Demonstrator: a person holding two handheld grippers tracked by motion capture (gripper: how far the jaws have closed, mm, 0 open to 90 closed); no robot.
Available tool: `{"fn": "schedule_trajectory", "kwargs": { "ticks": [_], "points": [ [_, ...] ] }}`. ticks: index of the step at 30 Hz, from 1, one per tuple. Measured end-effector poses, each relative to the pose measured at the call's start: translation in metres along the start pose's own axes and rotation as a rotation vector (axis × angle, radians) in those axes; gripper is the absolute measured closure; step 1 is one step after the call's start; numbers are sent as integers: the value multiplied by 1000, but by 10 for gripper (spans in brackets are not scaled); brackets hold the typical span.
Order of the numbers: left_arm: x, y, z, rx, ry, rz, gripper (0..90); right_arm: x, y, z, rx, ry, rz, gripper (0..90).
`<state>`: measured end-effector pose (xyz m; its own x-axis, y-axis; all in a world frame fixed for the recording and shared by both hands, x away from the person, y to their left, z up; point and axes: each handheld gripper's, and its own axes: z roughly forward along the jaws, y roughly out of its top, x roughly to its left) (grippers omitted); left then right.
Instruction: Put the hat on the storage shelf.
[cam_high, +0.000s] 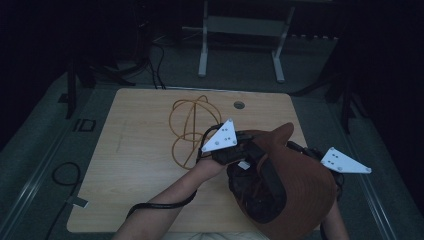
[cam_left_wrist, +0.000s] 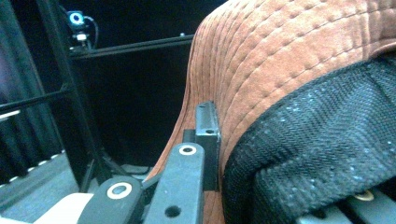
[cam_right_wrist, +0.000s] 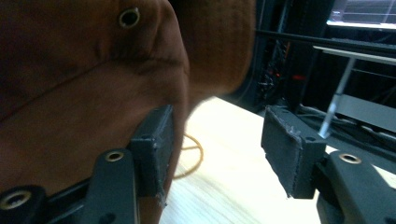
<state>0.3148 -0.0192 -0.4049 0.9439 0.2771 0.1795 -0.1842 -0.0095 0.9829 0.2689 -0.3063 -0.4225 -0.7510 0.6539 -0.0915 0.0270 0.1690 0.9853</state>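
High view shows the brown hat (cam_high: 305, 190) held above the desk (cam_high: 135, 165) near its right edge, with the left tool (cam_left_wrist: 212, 140) clamped on its brim. Right tool (cam_right_wrist: 215, 149) stands apart beside the crown; it should likely close squarely on fabric before any pulling.

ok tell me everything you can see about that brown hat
The hat is a rust-brown, suede-like bucket style with rows of stitching around the brim, a metal eyelet on the crown and a black woven lining. It is held tilted above the wooden table, opening turned partly upward. The left tool is clamped on its brim; the right tool stands open, one pad against the crown.
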Motion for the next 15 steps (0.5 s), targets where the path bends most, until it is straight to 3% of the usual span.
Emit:
{"fn": "schedule_trajectory", "kwargs": {
  "ticks": [7, 9, 15],
  "points": [
    [-3, -4, 4, -17, -34, 11, 869, 15, 3, 23, -59, 74, -20, 419],
    [-5, -4, 6, -20, -19, 8, 869, 17, 3, 27, -73, 79, -20, 416],
    [-7, -3, 11, -12, 9, 18, 865, 16, 2, 31, -94, 81, 40, 446]
  ]
}}
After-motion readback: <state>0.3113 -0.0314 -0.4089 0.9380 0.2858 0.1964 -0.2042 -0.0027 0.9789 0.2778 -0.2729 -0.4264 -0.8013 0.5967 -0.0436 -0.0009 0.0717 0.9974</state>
